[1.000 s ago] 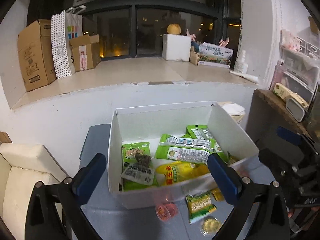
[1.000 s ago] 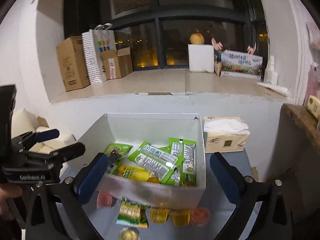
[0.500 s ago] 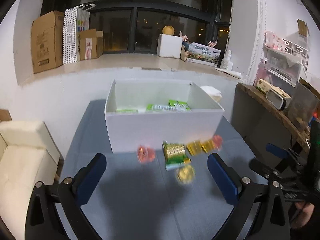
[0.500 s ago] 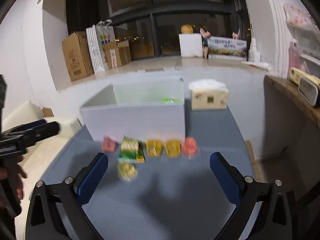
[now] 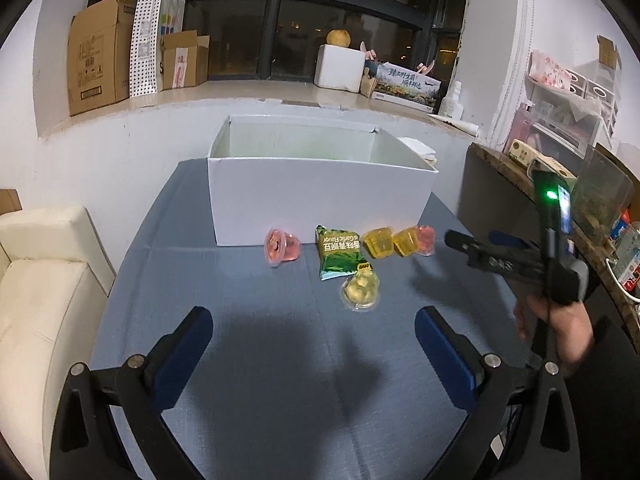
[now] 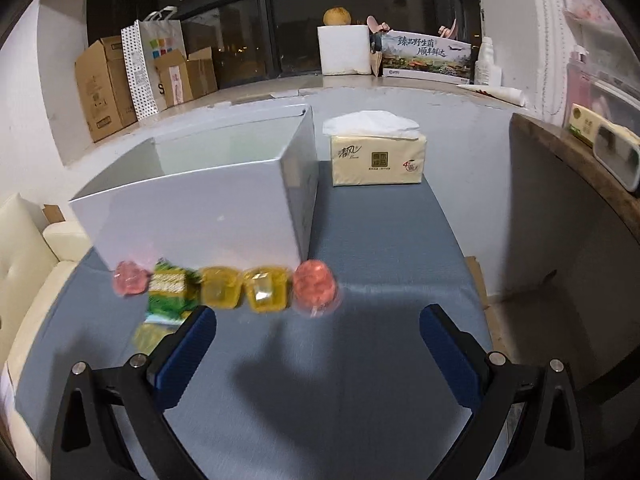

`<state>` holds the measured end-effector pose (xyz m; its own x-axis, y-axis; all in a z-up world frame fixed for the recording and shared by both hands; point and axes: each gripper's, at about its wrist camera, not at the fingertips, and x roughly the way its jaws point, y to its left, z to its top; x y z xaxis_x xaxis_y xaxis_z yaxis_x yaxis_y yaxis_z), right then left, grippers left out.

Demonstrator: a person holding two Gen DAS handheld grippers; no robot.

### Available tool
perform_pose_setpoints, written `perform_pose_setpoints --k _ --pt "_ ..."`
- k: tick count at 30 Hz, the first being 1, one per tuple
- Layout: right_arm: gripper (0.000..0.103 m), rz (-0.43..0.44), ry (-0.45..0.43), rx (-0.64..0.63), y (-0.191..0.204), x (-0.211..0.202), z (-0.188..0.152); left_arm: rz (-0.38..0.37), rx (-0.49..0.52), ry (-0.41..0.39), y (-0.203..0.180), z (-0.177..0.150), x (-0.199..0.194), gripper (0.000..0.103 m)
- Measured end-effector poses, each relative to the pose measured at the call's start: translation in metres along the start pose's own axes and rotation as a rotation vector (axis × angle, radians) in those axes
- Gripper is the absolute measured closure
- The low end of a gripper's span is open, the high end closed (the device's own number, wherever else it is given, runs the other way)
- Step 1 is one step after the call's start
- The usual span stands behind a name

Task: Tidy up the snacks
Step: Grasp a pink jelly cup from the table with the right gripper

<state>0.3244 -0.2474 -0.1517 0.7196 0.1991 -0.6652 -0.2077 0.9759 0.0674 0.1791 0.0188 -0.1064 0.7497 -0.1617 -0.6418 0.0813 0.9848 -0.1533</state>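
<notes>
Snacks lay in a row on the blue-grey table (image 5: 256, 360) in front of the white box (image 5: 316, 204), both grippers spread wide and empty.

The box sat toward the table's far side with a tissue pack (image 6: 378, 158) just beside it. Along its near wall lay a pink jelly cup (image 5: 281, 247), a green snack packet (image 5: 340, 254), two yellow jelly cups (image 5: 394, 242) and another pink cup (image 6: 316, 286); a pale yellow cup (image 5: 360, 290) rested nearer, touching the packet. The left gripper (image 5: 314, 346) hovered over bare table short of the row. The right gripper (image 6: 318, 344), held in a hand (image 5: 560, 328), hung close before the second pink cup.
</notes>
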Motion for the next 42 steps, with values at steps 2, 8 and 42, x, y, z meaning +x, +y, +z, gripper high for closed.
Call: perform_pose_setpoints --k 2,8,42 --pt "0.003 0.004 0.013 0.002 -0.003 0.014 0.006 0.006 -0.001 0.011 0.002 -0.002 0.005 0.000" --pt "0.004 0.009 0.061 0.020 -0.007 0.049 0.014 0.026 0.000 0.043 0.007 -0.005 0.019 0.000" --pt "0.068 0.112 0.096 0.067 -0.010 0.058 0.005 0.029 -0.004 0.063 0.006 -0.008 0.031 0.000"
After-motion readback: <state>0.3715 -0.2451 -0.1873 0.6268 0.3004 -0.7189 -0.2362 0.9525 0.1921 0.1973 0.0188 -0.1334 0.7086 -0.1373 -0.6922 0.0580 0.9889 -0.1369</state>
